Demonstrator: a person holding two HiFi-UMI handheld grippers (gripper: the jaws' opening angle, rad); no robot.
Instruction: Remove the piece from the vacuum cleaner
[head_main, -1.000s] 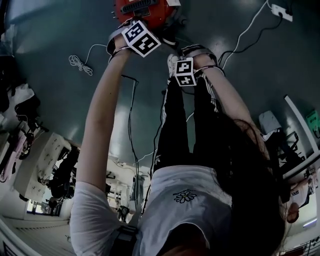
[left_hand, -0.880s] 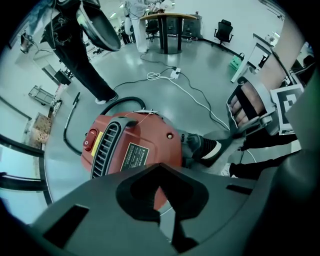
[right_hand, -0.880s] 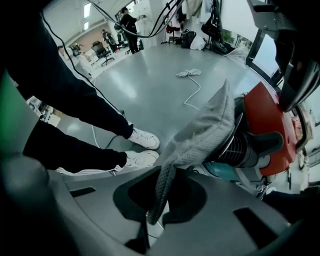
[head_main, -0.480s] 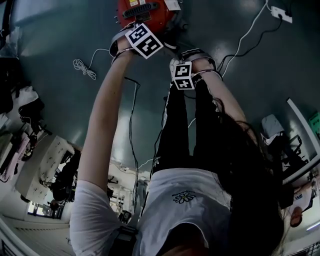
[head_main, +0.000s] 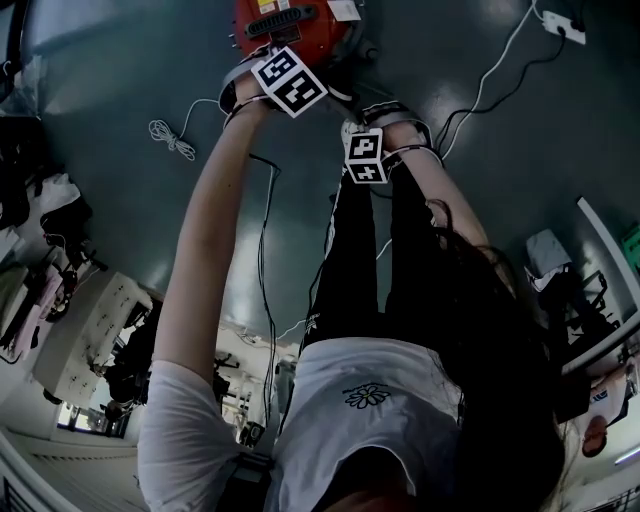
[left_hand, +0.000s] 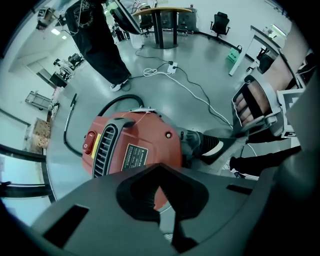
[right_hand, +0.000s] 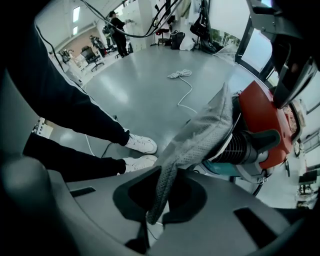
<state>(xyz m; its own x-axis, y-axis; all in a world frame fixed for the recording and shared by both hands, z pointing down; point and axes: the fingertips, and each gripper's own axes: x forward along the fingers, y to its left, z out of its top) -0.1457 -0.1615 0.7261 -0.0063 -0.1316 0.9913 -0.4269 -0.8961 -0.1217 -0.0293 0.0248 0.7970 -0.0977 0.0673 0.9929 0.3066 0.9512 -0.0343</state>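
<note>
The red vacuum cleaner (head_main: 285, 22) sits on the grey floor ahead of the person's feet. In the left gripper view its vented top and label (left_hand: 132, 147) lie just beyond my left gripper (left_hand: 167, 220), whose jaws are shut with nothing seen between them. My right gripper (right_hand: 155, 215) is shut on a grey mesh cloth piece (right_hand: 200, 132). The cloth stretches from the jaws up to the vacuum's side (right_hand: 260, 120), beside the black ribbed hose joint (right_hand: 247, 142). In the head view both marker cubes (head_main: 288, 82) (head_main: 366, 157) hide the jaws.
The person's white shoes (right_hand: 140, 145) and dark trouser legs stand close to the right gripper. A black hose (left_hand: 107, 106) curls behind the vacuum. White cables, a coiled cord (head_main: 170, 135) and a power strip (head_main: 563, 22) lie on the floor. Another person (left_hand: 100, 40) stands further off.
The right gripper's cube has drifted slightly toward the person, cloth still in the jaws. The left gripper stays over the vacuum.
</note>
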